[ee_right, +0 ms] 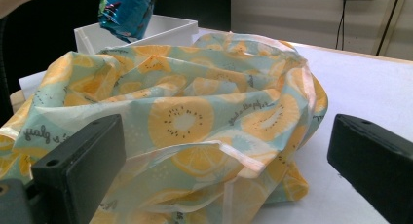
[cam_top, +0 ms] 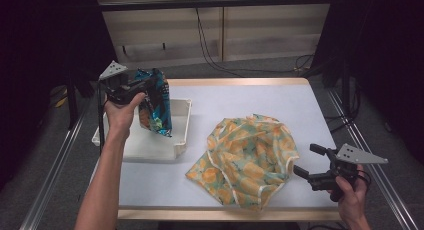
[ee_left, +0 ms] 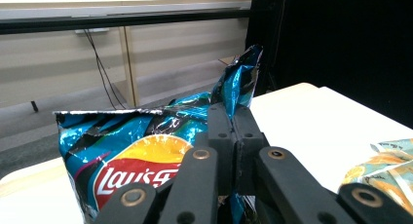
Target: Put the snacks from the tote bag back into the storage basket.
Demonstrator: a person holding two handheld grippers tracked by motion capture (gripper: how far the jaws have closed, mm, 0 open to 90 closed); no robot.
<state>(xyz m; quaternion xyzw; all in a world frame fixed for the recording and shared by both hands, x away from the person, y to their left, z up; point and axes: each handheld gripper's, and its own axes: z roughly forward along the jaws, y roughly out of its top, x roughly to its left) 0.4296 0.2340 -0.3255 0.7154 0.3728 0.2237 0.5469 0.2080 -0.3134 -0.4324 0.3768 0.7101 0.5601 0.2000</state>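
white tray (cam_top: 181, 125), fruit-print cloth bag (cam_top: 250, 157), white table (cam_top: 240, 97)

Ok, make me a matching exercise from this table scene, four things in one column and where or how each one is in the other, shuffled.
Things:
1. chip bag
2. white tray
3. fruit-print bag
4. right gripper

States:
A. jaws open, beside the printed fabric
B. crumpled on the table's middle
C. pinched in the left gripper, above the tray
D. sits at the table's left

Pairs: 1-C, 2-D, 3-B, 4-A
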